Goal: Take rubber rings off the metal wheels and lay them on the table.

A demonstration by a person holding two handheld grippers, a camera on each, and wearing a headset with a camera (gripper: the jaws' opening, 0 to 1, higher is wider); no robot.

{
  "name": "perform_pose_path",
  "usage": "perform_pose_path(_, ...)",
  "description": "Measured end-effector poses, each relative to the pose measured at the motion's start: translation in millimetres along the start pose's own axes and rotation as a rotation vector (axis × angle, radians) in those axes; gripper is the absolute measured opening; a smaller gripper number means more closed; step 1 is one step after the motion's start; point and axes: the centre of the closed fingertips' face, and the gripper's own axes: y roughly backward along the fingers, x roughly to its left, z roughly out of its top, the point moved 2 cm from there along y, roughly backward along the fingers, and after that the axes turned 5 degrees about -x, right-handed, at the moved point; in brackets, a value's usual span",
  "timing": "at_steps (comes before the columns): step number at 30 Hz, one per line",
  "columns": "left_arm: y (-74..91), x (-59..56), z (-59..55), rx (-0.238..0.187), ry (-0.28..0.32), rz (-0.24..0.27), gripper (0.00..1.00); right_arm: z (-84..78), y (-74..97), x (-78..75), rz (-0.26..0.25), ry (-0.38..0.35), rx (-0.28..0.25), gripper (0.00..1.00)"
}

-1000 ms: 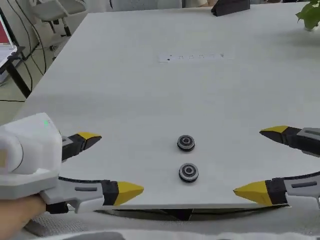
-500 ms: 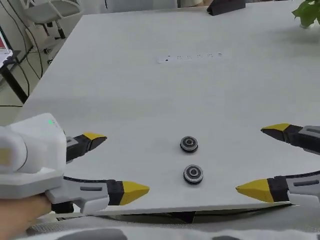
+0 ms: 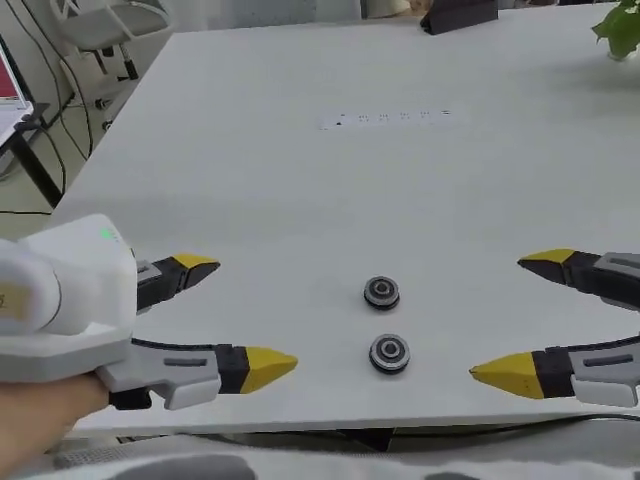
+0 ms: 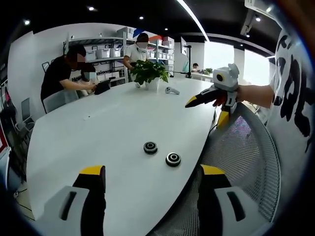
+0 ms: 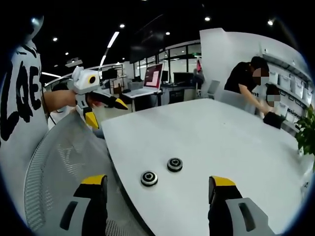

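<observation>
Head view looked down on a pale grey worktop [image 3: 300, 200]. Two metal wheels lay flat close to its near edge, about midway along it: the far wheel [image 3: 381, 292] and, just beside it toward the edge but not touching, the near wheel [image 3: 389, 352]. Each had a dark rubber ring [image 3: 373, 353] seated round it. The left tongs [image 3: 255, 313] hung over the near left part of the worktop, jaws spread wide and holding nothing. The right tongs [image 3: 496, 317] hung at the near right, equally spread and empty. Both were well apart from the wheels. A plant [image 3: 620, 25] stood at the far right corner.

Left gripper view showed the left tongs [image 4: 152, 171] gaping, with the far wheel [image 4: 150, 147] and near wheel [image 4: 173, 159] ahead between the jaws. The right tongs [image 4: 206, 112] were beyond, parted.

Right gripper view showed the right tongs [image 5: 158, 183] wide apart, the near wheel [image 5: 149, 178] and far wheel [image 5: 174, 164] just ahead. The left tongs [image 5: 109, 114] hung past the worktop's edge, jaws parted.
</observation>
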Motion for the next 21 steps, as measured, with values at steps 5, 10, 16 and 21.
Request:
perform_pose_path(5,-0.8,1.2,-1.3,0.011,-0.004,-0.005,0.71,-0.2,-1.2,-2.2,0.006,0.008,0.004,0.84)
perform_pose_path(10,-2.8,3.1,-2.6,0.024,-0.012,-0.009,0.71,-0.8,-2.7,-3.7,0.014,0.019,0.01,0.84)
perform_pose_path(16,-9.3,6.6,-3.4,0.039,-0.003,-0.025,0.68,-4.1,-8.4,-6.8,0.028,0.033,0.03,0.81)
perform_pose_path(21,-14.5,8.1,-3.2,0.046,-0.015,-0.035,0.67,-3.7,-13.6,-8.7,0.042,0.046,0.038,0.79)
